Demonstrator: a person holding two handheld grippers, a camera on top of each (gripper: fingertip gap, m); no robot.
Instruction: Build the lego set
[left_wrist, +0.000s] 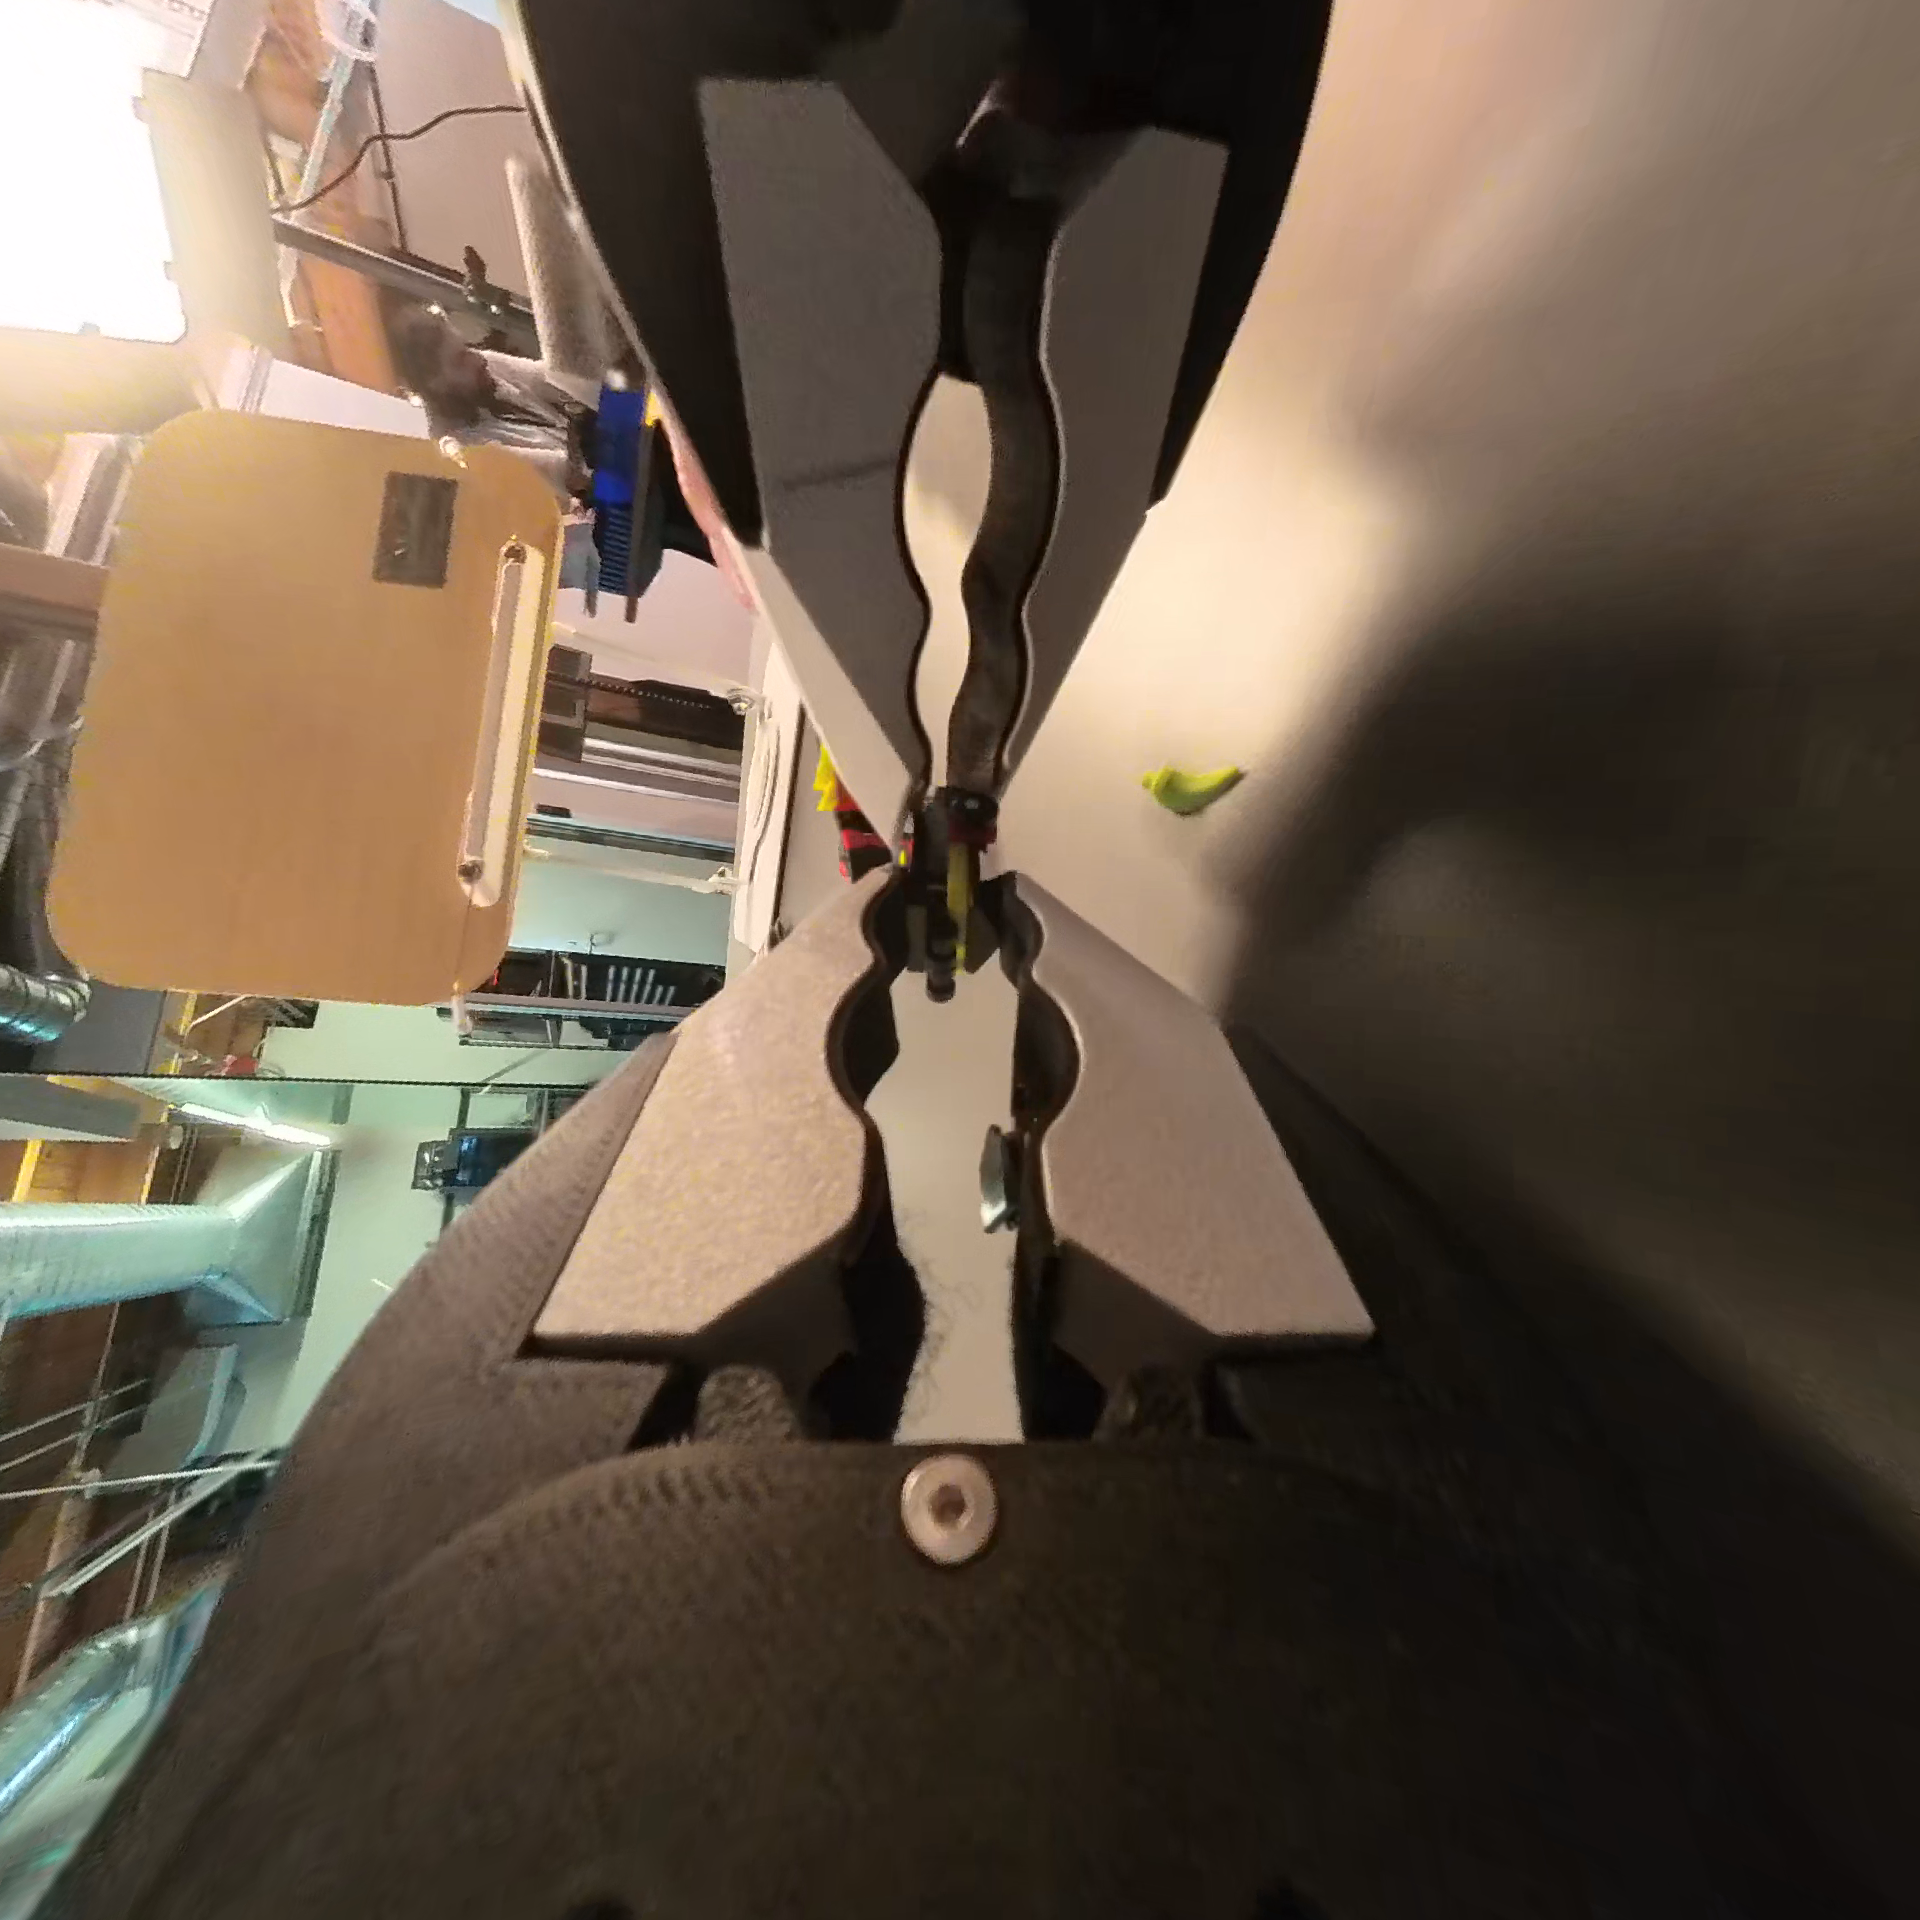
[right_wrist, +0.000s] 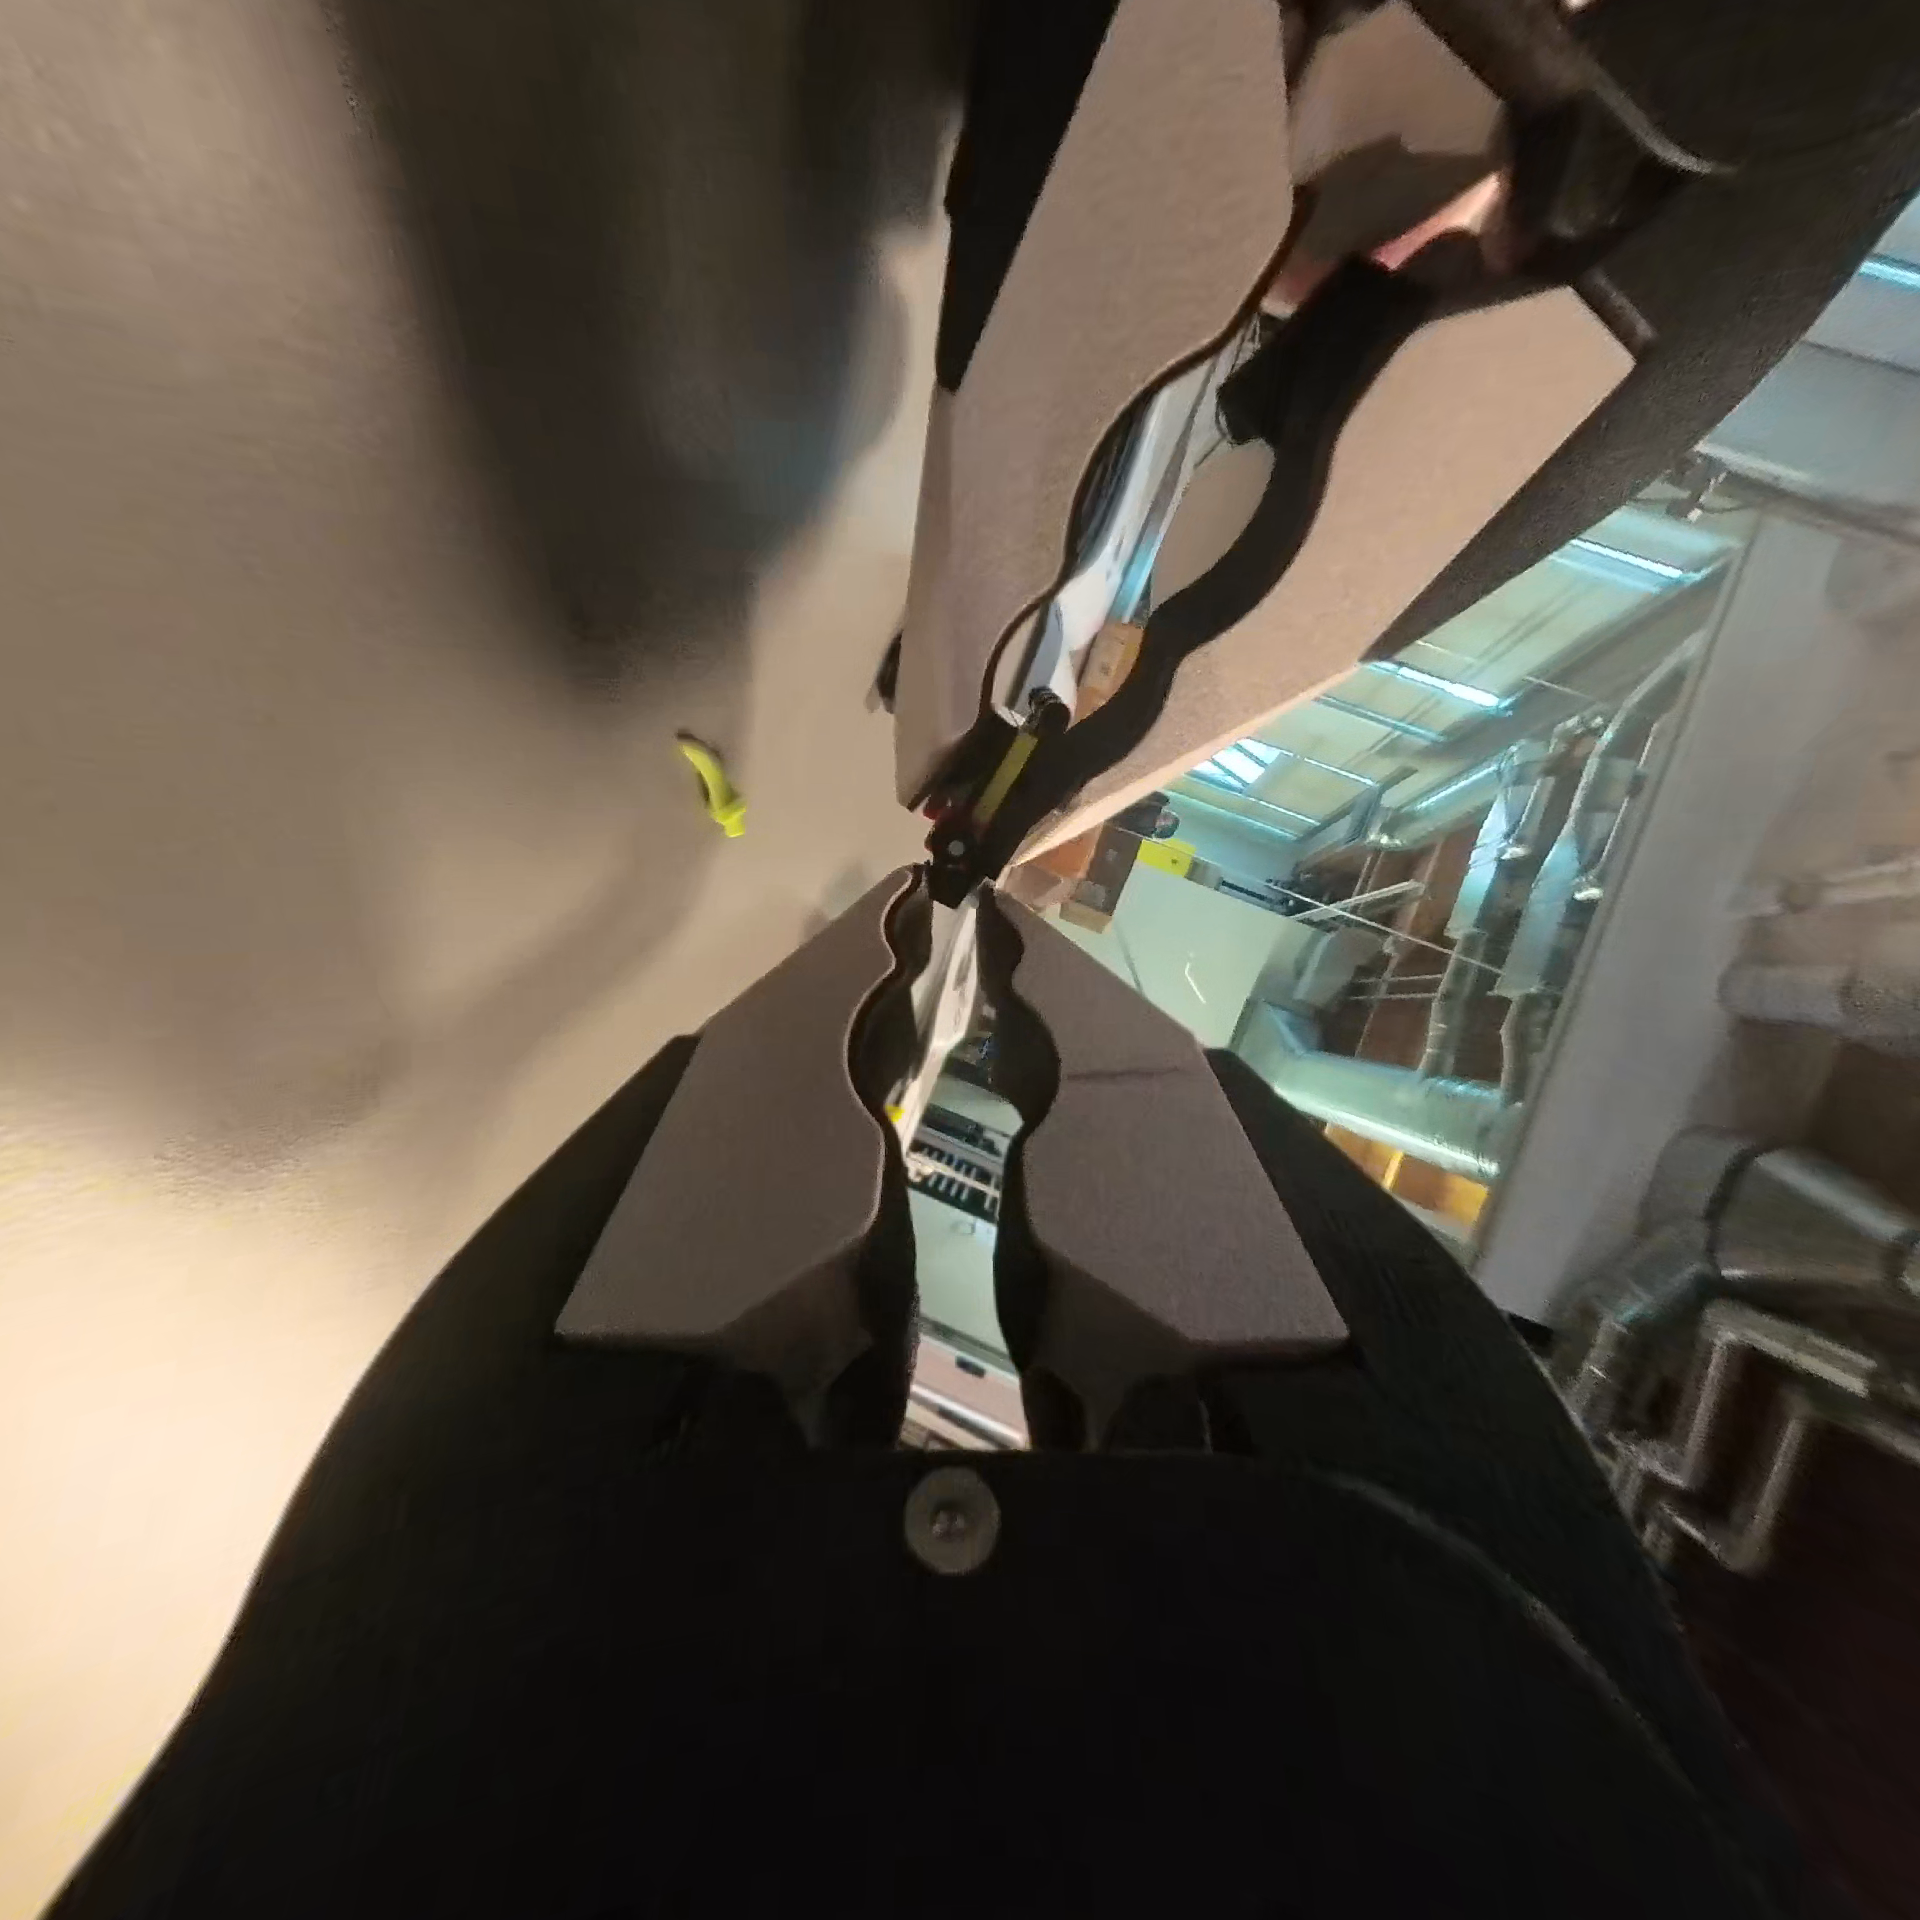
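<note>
Gripping: a small lego piece (left_wrist: 948, 894), black with a yellow strip and a red bit, is clamped between both grippers, tip to tip, above the table (left_wrist: 1558, 416).
Left gripper (left_wrist: 951, 914): seen from 6 o'clock in its own view; its tips are closed on the lower end of the lego piece, whose black peg pokes back between the fingers.
Right gripper (right_wrist: 951, 899): seen from 6 o'clock in its own view; its tips are pinched on the black end of the lego piece at centre frame.
Opposite tool: in each view the other gripper is seen coming in from 12 o'clock, its tips meeting the same piece.
Lego piece: held in the air at the centre of both views, the yellow strip lying along the fingers' line.
Loose part (left_wrist: 1190, 790): a lime-green curved part is seen lying on the table, at 3 o'clock of the grip in the left view and at 9 o'clock (right_wrist: 712, 798) in the right view, well apart from the tips.
Background: a tan panel (left_wrist: 301, 707) is seen at 9 o'clock in the left view.
</note>
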